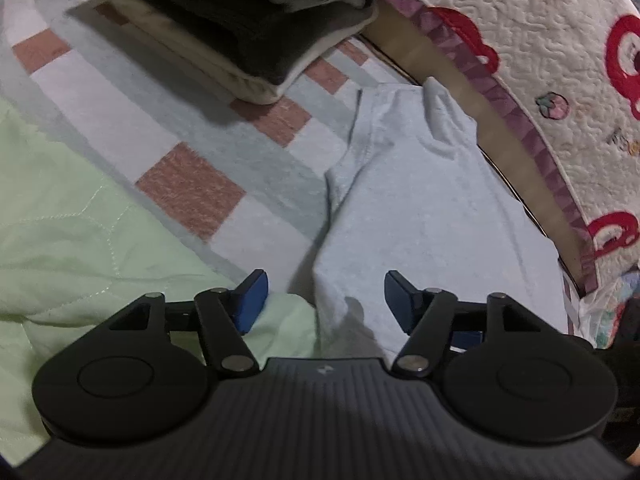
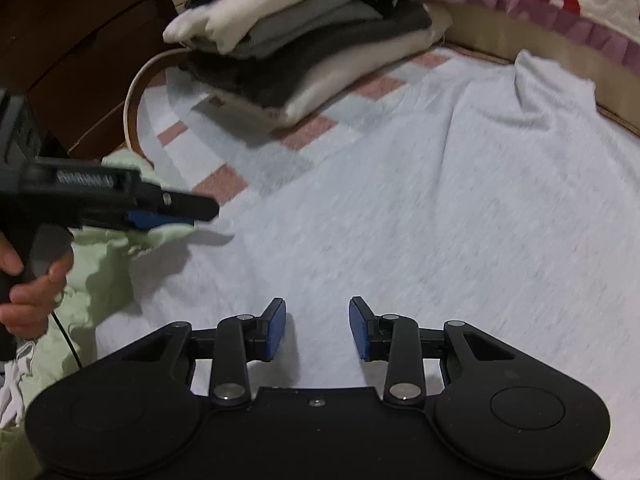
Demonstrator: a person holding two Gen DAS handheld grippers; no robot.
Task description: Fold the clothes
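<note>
Item: pale blue garment [image 2: 400, 200], lying spread mid-frame. Left tongs [image 1: 326, 300] and right tongs [image 2: 318, 328] hovering spread, empty. Risk: snagging green quilt [image 1: 60, 220]; toppling folded stack [image 2: 304, 40], upper frame.

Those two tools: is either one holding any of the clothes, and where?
No. The left tool and the right tool both stand open with nothing between their fingers, above the pale blue garment.
</note>
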